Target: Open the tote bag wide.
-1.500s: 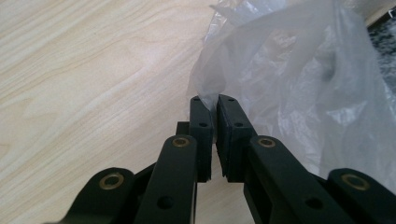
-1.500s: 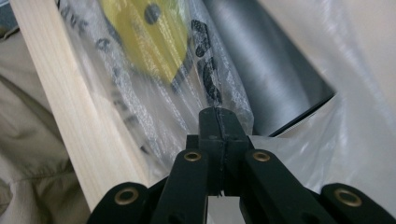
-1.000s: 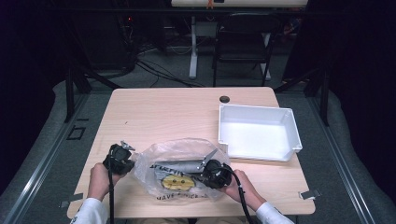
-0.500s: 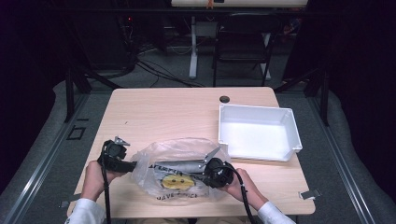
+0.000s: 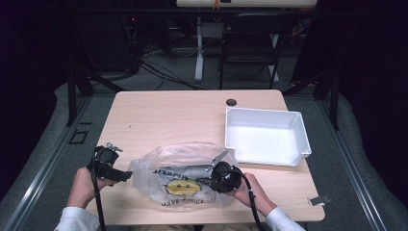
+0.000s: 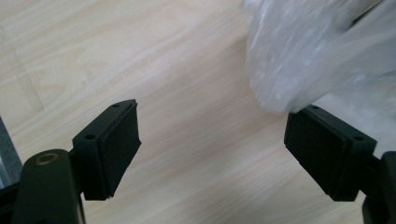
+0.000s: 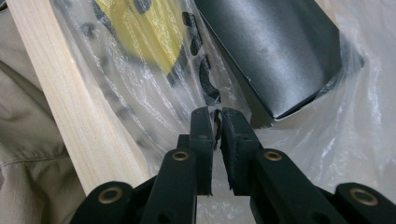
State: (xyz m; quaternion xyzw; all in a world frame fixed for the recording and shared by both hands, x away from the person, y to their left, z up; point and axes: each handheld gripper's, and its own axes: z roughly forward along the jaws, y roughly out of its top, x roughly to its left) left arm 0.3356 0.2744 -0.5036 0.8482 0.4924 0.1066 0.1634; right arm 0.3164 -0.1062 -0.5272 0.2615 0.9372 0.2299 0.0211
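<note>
Where the clear plastic bag (image 5: 185,175) lay crumpled near the table's (image 5: 168,115) front edge, its long axis ran left to right, a dark box (image 7: 275,51) inside. The right gripper (image 7: 217,122) had its jaws nearly closed on a fold of film, apparently pinching it. The left gripper (image 6: 210,140) stood wide apart and empty, just beside the bag's left end.

Wooden table (image 5: 163,118): plastic bag (image 5: 185,173) near front edge, white bin (image 5: 267,137) right.

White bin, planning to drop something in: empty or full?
Empty: the white bin shows only bare white floor and walls in the high view.
</note>
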